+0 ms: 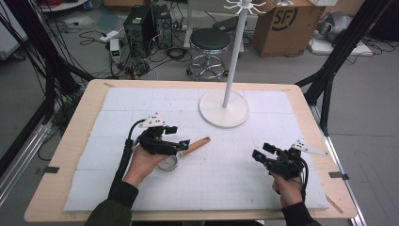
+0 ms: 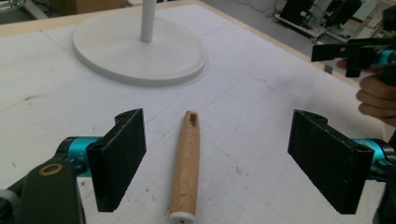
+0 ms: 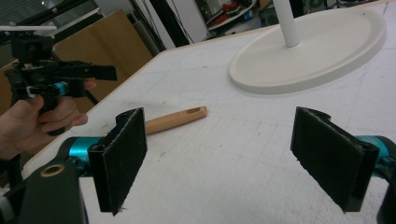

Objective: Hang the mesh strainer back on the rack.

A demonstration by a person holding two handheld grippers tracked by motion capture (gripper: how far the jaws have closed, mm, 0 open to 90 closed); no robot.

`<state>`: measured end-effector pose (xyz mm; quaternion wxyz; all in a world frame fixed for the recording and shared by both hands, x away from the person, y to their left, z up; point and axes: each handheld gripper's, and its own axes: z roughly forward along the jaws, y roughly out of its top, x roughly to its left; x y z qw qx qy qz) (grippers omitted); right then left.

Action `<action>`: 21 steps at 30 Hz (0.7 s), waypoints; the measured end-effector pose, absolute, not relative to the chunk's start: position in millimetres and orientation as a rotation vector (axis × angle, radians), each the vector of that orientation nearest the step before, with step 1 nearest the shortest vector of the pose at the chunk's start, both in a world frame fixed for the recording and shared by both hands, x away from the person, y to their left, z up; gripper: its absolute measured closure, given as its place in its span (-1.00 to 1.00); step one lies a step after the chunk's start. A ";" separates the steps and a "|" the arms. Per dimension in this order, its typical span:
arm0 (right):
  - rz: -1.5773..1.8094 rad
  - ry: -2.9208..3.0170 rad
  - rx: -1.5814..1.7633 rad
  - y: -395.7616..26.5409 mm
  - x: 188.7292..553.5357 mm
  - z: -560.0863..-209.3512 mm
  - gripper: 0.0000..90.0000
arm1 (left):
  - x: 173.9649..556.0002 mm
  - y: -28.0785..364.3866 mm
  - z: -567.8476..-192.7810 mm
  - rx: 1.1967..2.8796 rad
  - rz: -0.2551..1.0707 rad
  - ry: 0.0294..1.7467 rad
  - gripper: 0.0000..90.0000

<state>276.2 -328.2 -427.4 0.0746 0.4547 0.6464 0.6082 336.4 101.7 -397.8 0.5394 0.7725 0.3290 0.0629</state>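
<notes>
White padded table top (image 1: 221,181), cluttered lab floor behind. Approach step in hand: left gripper (image 2: 217,156) spread wide, holding nothing, wooden handle (image 2: 186,161) lying flat between its jaws (strainer ring (image 1: 167,164) under the hand in the high view). Right gripper (image 3: 233,158) also wide, empty, well apart from the handle. Next: lower, centre on the handle, close squarely. Stand base (image 2: 140,44) beyond.

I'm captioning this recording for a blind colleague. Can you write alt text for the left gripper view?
The left gripper is open, its two black fingers on either side of a wooden handle lying on the white table cover, not touching it. Behind stands the round white base of a stand; at the far right, a hand holds the right gripper.
</notes>
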 end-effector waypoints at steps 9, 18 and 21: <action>1.820 1.945 1.372 -327.3 276.1 -427.6 -0.60 | 346.2 93.8 -414.8 2.013 0.128 0.817 -0.38; 1.816 1.941 1.375 -327.8 277.1 -428.3 -0.60 | 351.7 82.2 -424.8 2.141 0.091 0.817 -0.30; 1.812 1.941 1.379 -327.7 277.4 -428.7 -0.59 | 352.4 74.9 -426.1 2.202 0.104 0.797 -0.23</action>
